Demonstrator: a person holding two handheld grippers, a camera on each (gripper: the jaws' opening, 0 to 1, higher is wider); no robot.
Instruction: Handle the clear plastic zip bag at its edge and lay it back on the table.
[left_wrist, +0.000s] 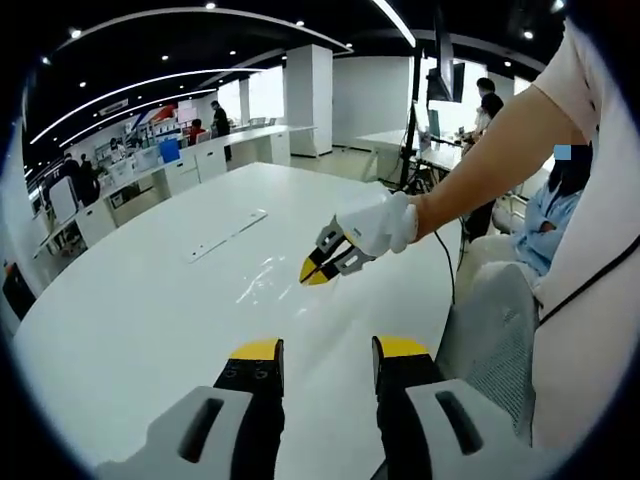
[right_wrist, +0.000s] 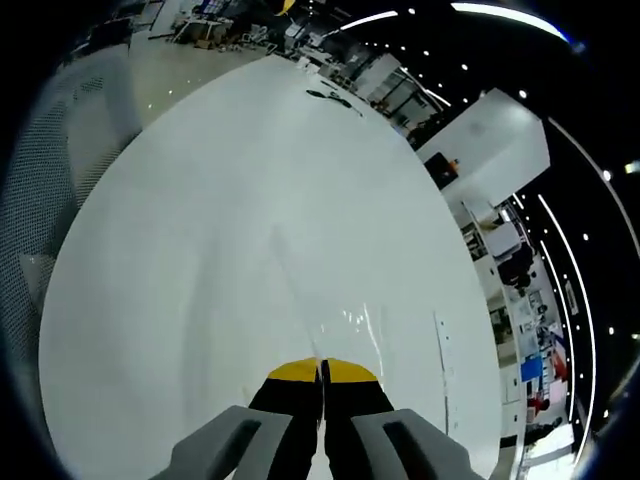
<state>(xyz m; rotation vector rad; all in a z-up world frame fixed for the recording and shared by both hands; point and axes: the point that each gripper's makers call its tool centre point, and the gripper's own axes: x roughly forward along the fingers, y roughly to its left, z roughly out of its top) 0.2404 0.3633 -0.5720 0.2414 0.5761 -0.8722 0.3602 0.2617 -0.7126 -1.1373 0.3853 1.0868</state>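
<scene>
The clear plastic zip bag (left_wrist: 262, 277) lies flat on the white table (left_wrist: 150, 300) and shows mostly as glints. My right gripper (left_wrist: 314, 273), held in a white-gloved hand (left_wrist: 380, 222), meets the bag's right edge with its yellow tips pressed together. In the right gripper view the right gripper (right_wrist: 322, 371) is shut, and the bag (right_wrist: 348, 322) spreads out over the table (right_wrist: 220, 200) straight ahead of its tips, its edge between them. My left gripper (left_wrist: 329, 349) hovers over the near side of the table, open and holding nothing, a short way from the bag.
A flat white cover strip (left_wrist: 226, 236) is set into the table beyond the bag. A grey mesh chair (left_wrist: 492, 340) stands at the table's right edge, with a black cable (left_wrist: 447, 268) hanging there. Desks and people fill the background.
</scene>
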